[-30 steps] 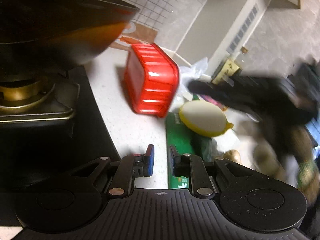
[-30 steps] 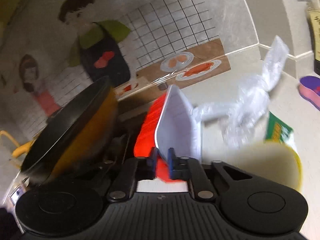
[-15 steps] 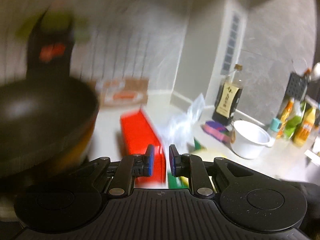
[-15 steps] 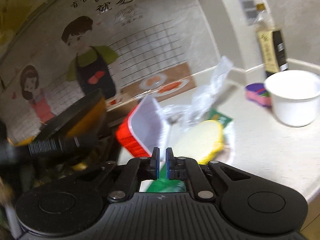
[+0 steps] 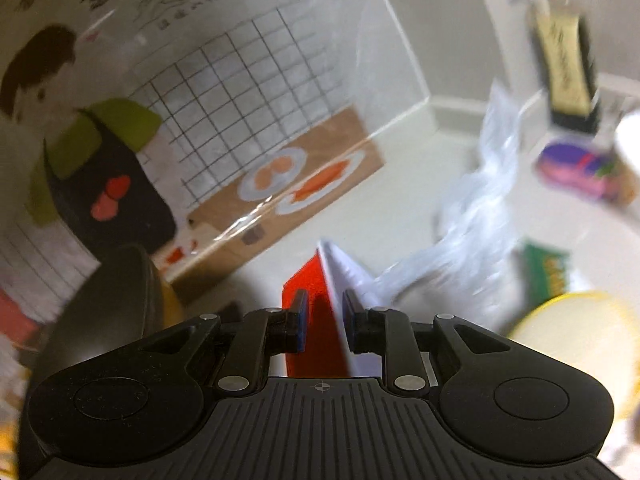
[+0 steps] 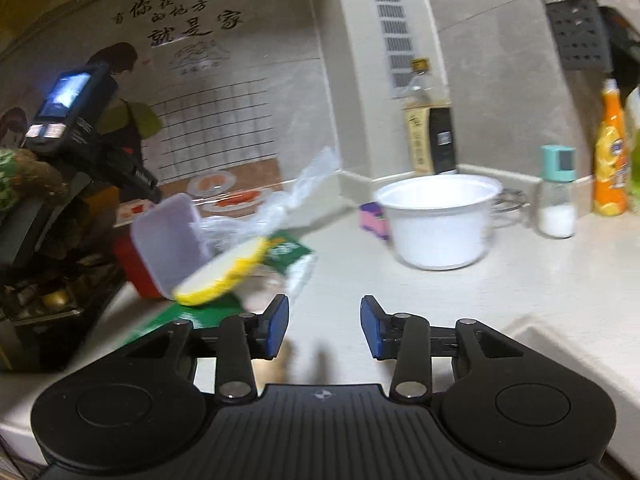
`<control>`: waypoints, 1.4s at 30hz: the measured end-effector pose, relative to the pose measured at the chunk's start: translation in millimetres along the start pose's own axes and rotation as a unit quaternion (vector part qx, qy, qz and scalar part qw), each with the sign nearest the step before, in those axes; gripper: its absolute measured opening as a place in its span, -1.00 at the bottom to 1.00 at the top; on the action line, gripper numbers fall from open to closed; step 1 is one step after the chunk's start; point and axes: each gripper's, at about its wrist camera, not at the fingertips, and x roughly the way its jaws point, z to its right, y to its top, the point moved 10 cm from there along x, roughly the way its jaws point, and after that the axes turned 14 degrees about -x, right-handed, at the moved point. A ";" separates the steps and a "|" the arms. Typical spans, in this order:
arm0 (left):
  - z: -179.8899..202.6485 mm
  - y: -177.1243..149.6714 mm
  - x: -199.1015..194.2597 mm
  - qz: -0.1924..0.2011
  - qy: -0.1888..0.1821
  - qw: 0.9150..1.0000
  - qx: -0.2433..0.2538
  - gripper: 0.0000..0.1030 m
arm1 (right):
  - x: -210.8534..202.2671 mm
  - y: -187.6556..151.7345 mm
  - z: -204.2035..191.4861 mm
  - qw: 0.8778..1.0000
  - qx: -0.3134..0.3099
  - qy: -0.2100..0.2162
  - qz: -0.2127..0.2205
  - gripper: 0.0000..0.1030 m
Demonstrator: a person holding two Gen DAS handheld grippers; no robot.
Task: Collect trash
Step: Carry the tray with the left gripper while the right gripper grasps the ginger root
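Note:
A red container (image 5: 304,280) with a white inside lies tipped on its side on the pale counter (image 6: 500,280). Its rim runs between the fingers of my left gripper (image 5: 324,322), whose jaws are opening; I see no pad pressing on it. Beside it lie crumpled clear plastic wrap (image 5: 472,220), a green packet (image 5: 546,272) and a yellow-rimmed lid (image 5: 572,332). My right gripper (image 6: 324,328) hovers over bare counter, back from the pile, its jaws opening with nothing between them. From there I see the red container (image 6: 164,236), the lid (image 6: 224,272) and the wrap (image 6: 296,192).
A white bowl (image 6: 436,220), a purple sponge (image 6: 374,220), a dark sauce bottle (image 6: 428,136), a shaker (image 6: 558,196) and an orange bottle (image 6: 610,160) stand toward the back right. A dark wok (image 5: 120,300) sits on the stove (image 6: 40,300) at the left. A sink rim (image 6: 560,340) lies front right.
My right gripper let go of the red container's rim, drew back to the right and opened. My left gripper swung up from the counter to the container's rim and its jaws widened.

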 end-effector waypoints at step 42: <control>-25.5 -92.4 -70.9 0.091 -0.143 0.986 0.004 -0.73 | 14.0 -19.6 -2.8 0.996 -0.035 -0.070 -0.054 0.31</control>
